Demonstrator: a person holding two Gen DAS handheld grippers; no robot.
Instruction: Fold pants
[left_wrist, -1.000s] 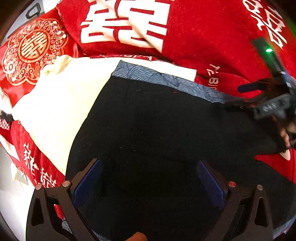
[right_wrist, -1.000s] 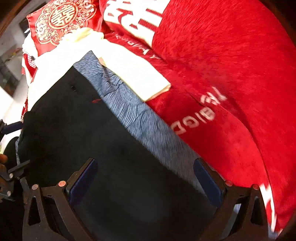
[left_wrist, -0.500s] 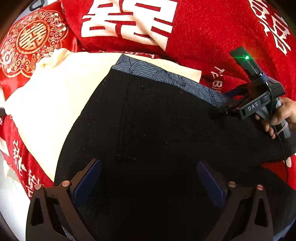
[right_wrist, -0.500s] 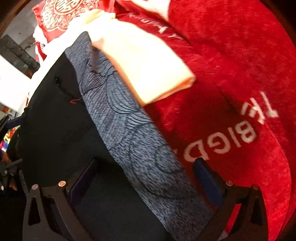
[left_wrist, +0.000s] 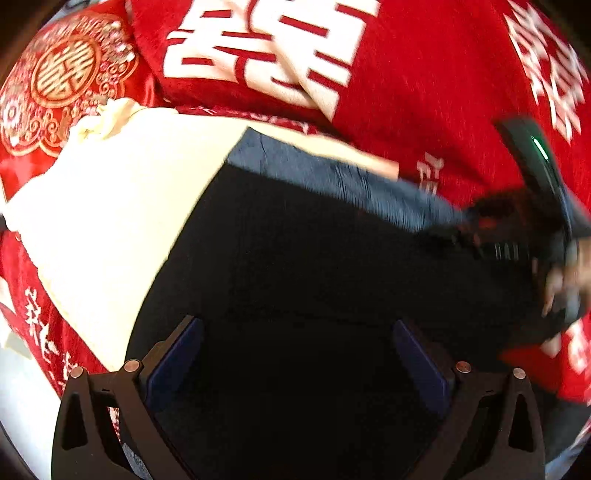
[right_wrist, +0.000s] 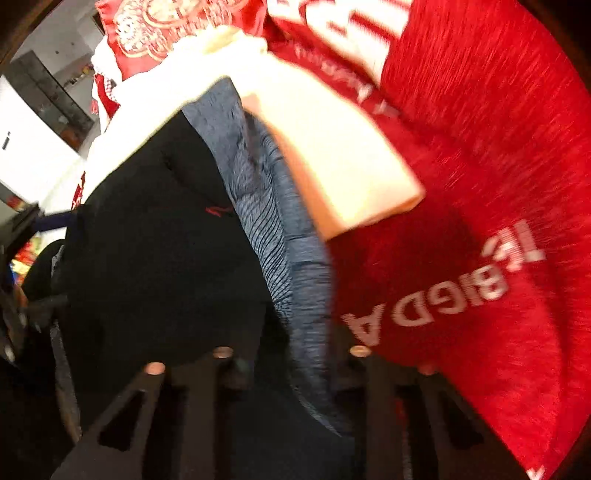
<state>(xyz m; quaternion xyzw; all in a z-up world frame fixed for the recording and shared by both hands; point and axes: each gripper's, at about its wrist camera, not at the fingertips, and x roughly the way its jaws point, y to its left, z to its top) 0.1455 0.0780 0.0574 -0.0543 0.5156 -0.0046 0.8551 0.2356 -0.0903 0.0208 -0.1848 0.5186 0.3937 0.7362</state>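
Black pants (left_wrist: 314, 258) with a grey-blue patterned waistband (left_wrist: 332, 173) lie on a red bedspread. My left gripper (left_wrist: 295, 323) hovers open over the black cloth near the pants' near edge, nothing pressed between its blue pads. In the left wrist view my right gripper (left_wrist: 517, 236) sits blurred at the waistband's right end, a hand on its handle. In its own view the right gripper (right_wrist: 291, 354) has its jaws closing on the waistband (right_wrist: 280, 236), the cloth bunched between the fingers. The black pants (right_wrist: 166, 258) fill the left of that view.
A cream cloth (left_wrist: 110, 221) lies under the pants' far and left side and shows as the cream cloth (right_wrist: 332, 155) beyond the waistband. The red bedspread (left_wrist: 424, 92) with white characters spreads behind. A red cushion (left_wrist: 62, 74) with a gold emblem sits at the far left.
The right gripper moved in onto the waistband and its jaws went from wide apart to nearly together around the cloth. The left gripper stayed open and shifted slightly over the pants.
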